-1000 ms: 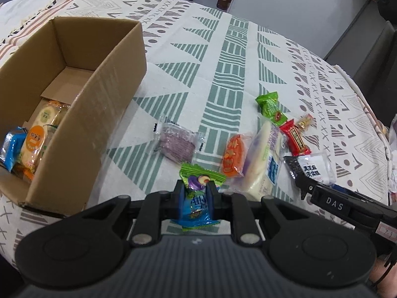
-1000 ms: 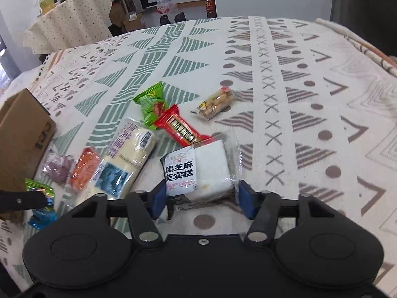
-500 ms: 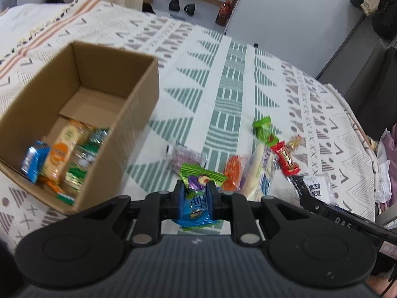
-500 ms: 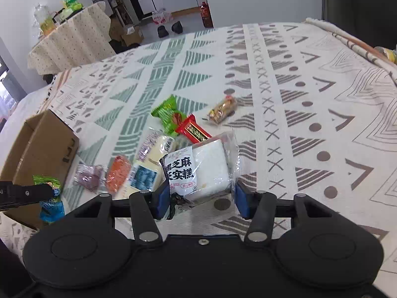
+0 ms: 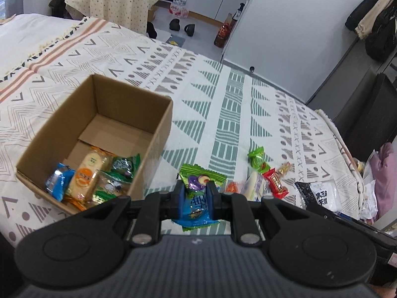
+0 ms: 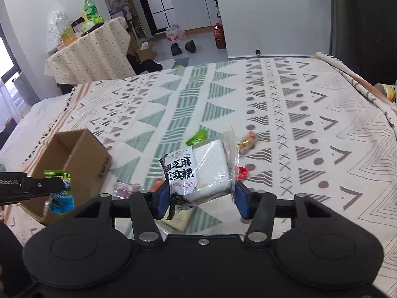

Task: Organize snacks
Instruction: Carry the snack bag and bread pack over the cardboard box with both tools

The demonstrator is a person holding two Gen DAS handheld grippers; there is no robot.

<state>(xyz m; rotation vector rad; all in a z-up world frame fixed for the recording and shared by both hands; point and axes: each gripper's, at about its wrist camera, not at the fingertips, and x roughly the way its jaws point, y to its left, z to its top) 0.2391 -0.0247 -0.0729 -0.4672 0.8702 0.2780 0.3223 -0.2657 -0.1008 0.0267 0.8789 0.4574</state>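
We see a bed covered by a patterned cloth (image 5: 230, 114), cream with green triangles and grey zigzags. On it sits an open cardboard box (image 5: 156, 146), toward the left in both views. To its right, loose snacks lie on the cloth in a cluster: a green packet (image 5: 256, 159), a red bar (image 5: 275, 182), a small brown-wrapped candy (image 5: 285, 168), a long pale packet (image 5: 255, 186) and an orange one (image 5: 232, 187). A purplish packet (image 6: 126, 188) lies near the box.

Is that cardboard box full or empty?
Partly filled. The cardboard box is open-topped, with several snack packets at one end and bare floor at the other.
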